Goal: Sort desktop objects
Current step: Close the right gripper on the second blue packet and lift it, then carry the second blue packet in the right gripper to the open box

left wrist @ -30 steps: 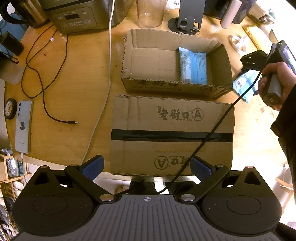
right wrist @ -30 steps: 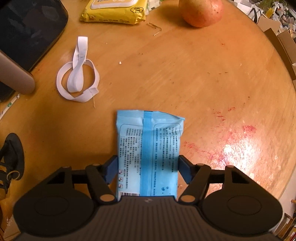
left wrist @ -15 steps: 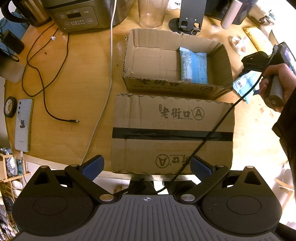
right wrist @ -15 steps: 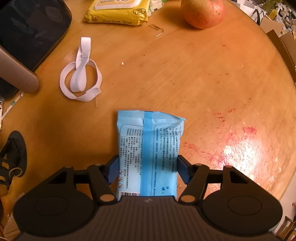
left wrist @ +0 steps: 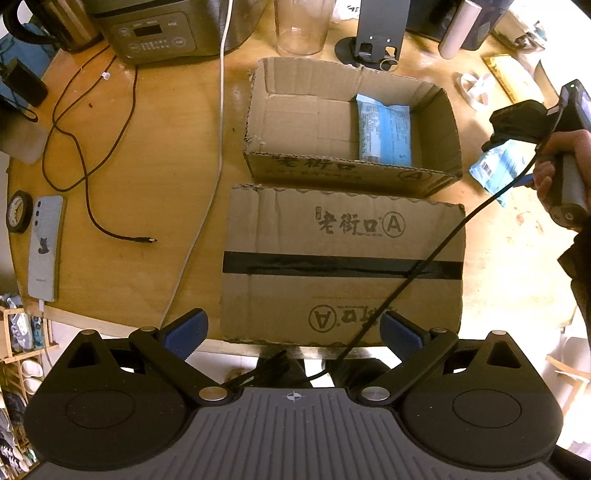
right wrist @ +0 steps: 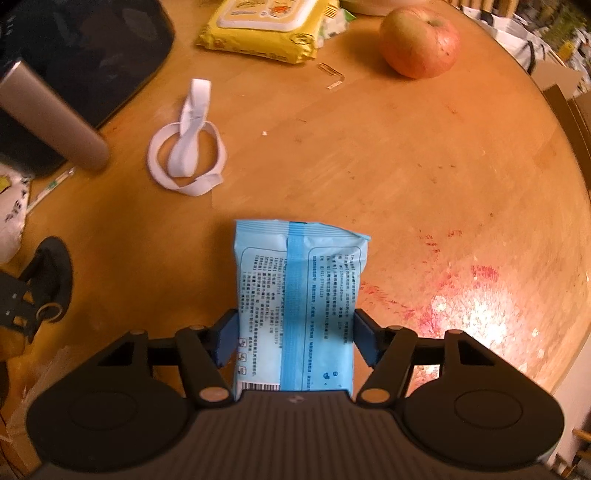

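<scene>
My right gripper (right wrist: 295, 332) is shut on a light blue wipes packet (right wrist: 299, 288), its pads pressing both long sides, and holds it a little above the wooden table (right wrist: 406, 177). The left wrist view shows the same packet (left wrist: 498, 170) hanging below the right gripper in a person's hand (left wrist: 554, 158), just right of an open cardboard box (left wrist: 347, 170). A second blue packet (left wrist: 384, 133) lies inside that box at its right end. My left gripper (left wrist: 293, 328) stands open and empty above the near edge of a taped cardboard box (left wrist: 332, 258).
An apple (right wrist: 419, 42), a yellow wipes pack (right wrist: 262, 31), a paper clip (right wrist: 330, 70) and a white strap loop (right wrist: 188, 147) lie beyond the held packet. Left of the boxes are a phone (left wrist: 44, 247), a black cable (left wrist: 92, 206) and a cooker (left wrist: 159, 33).
The right gripper has closed onto the blue packet and risen with it, so the table looks farther off. The left gripper has not moved.
</scene>
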Available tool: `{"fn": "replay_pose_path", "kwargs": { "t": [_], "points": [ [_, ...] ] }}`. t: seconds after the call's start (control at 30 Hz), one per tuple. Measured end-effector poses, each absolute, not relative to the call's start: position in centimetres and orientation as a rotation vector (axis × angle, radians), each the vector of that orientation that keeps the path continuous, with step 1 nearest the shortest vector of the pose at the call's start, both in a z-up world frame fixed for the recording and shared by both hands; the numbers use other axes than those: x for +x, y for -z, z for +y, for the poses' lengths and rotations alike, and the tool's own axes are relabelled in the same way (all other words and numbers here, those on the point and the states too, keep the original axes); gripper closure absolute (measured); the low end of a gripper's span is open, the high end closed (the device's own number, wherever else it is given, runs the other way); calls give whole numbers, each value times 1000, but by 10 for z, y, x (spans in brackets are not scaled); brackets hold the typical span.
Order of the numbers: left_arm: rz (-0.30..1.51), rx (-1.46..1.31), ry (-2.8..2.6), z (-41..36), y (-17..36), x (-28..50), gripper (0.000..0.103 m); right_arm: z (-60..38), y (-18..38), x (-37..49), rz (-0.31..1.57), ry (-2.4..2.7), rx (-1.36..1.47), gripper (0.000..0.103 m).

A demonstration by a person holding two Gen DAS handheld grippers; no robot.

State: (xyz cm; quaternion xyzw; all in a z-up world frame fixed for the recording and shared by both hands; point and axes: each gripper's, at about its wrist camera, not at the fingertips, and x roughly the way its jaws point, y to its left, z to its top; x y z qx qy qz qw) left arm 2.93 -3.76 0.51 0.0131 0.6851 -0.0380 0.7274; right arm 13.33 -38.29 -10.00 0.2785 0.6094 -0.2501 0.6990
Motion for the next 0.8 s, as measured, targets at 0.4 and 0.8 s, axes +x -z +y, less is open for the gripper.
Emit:
{"fn": "replay_pose_path", "kwargs": {
  "t": [0.4, 0.8],
  "points": [
    [1506, 22, 90, -38, -5, 30, 1, -388, 82, 164, 1359, 416, 528, 41],
    [1503, 10, 85, -35, -5, 32, 1, -380, 58, 165, 1378, 247, 427, 41]
  ]
}}
